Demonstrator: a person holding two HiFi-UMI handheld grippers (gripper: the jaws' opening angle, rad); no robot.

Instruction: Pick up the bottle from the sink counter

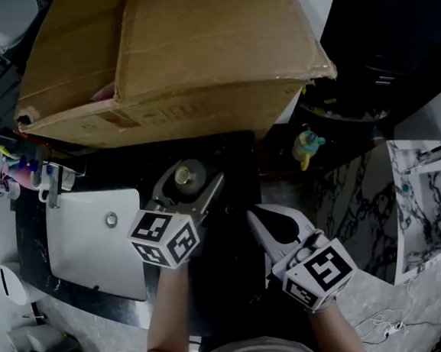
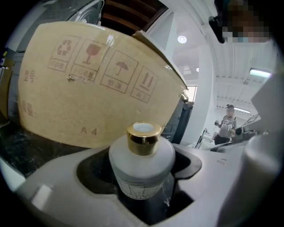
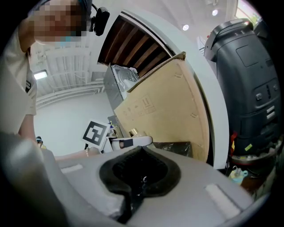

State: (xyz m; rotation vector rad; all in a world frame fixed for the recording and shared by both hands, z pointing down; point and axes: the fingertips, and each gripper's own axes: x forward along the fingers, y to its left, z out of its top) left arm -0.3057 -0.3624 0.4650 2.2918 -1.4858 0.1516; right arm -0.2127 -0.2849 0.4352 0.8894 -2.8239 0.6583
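Left tongs [image 1: 192,187] are clamped around the bottle [image 2: 142,163], a frosted white one with a gold cap [image 2: 143,137], which stands upright in the dark hollow between the jaws. Whether its base touches the dark worktop [image 1: 30,231] cannot be made out. Right tongs [image 1: 256,219] are pressed together with nothing between them, just beside the left pair. A large cardboard box [image 1: 170,44] sits close behind the bottle, and a white basin [image 1: 91,248] lies to its left.
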